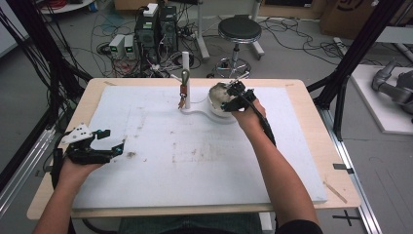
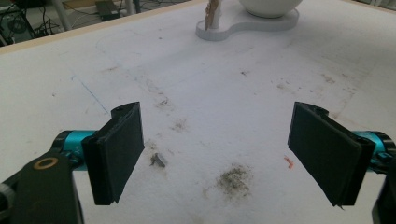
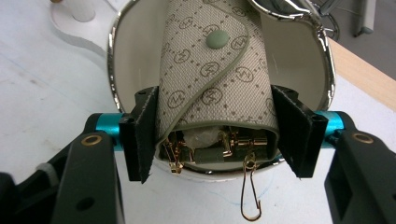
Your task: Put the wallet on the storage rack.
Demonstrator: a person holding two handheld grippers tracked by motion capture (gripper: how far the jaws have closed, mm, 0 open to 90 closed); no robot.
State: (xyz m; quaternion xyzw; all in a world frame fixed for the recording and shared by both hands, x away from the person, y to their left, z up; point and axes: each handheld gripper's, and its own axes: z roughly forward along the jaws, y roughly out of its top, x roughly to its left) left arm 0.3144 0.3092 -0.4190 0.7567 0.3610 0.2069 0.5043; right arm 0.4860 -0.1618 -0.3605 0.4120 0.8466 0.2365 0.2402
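A beige patterned key pouch [image 3: 212, 79] with a green snap and gold hooks lies over a white bowl [image 3: 130, 51] on a white stand. My right gripper [image 3: 215, 135] is shut on the pouch, one jaw on each side of it. A gold hook [image 3: 250, 196] dangles from its open end. In the high view the right gripper [image 1: 237, 96] sits over the bowl [image 1: 217, 108], beside a white post [image 1: 185, 73] with a hanging key ring. My left gripper [image 1: 108, 145] rests at the table's left, open with nothing between its jaws [image 2: 219, 154].
A white foam board [image 1: 195, 146] covers the wooden table and carries dirt smudges [image 2: 233, 177] and a small grey scrap [image 2: 159, 160]. The white stand's base [image 2: 247, 25] lies far ahead of the left gripper. Beyond the table are a stool [image 1: 239, 30] and computers with cables.
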